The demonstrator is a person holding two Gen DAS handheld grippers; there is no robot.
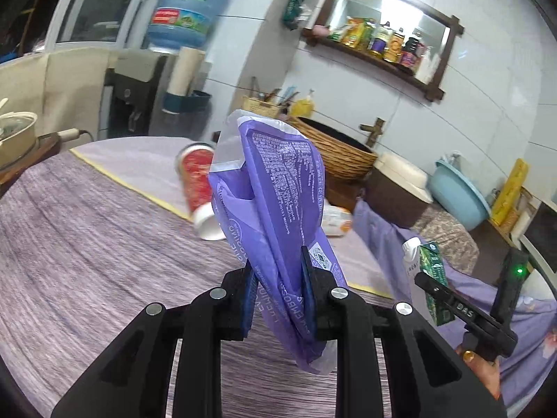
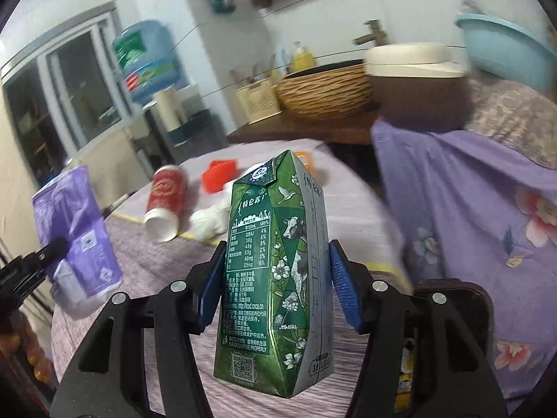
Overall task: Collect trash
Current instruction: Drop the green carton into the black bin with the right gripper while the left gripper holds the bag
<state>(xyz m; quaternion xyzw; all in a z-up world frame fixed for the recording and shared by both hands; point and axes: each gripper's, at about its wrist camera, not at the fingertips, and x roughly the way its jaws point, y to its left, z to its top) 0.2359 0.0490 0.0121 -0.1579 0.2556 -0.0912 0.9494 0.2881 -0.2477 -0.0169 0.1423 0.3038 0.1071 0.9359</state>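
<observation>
My left gripper [image 1: 278,289] is shut on a crumpled purple plastic wrapper [image 1: 278,188] and holds it above the table; the wrapper also shows at the left of the right wrist view [image 2: 75,230]. My right gripper [image 2: 276,275] is shut on a green milk carton [image 2: 275,271], held upright above the table; the carton also shows in the left wrist view [image 1: 431,278]. On the purple tablecloth [image 1: 87,244] lie a tipped red paper cup [image 2: 165,202], a crumpled white tissue [image 2: 210,221], a red-orange scrap [image 2: 219,174] and an orange-white item [image 1: 336,221].
A wicker basket [image 2: 323,94], a brown-and-cream container [image 2: 414,87] and a blue basin [image 2: 501,52] stand on the counter behind. A water dispenser [image 1: 139,97] stands at the back left. A floral purple cloth [image 2: 470,226] hangs at the right. A pot [image 1: 17,132] sits at the far left.
</observation>
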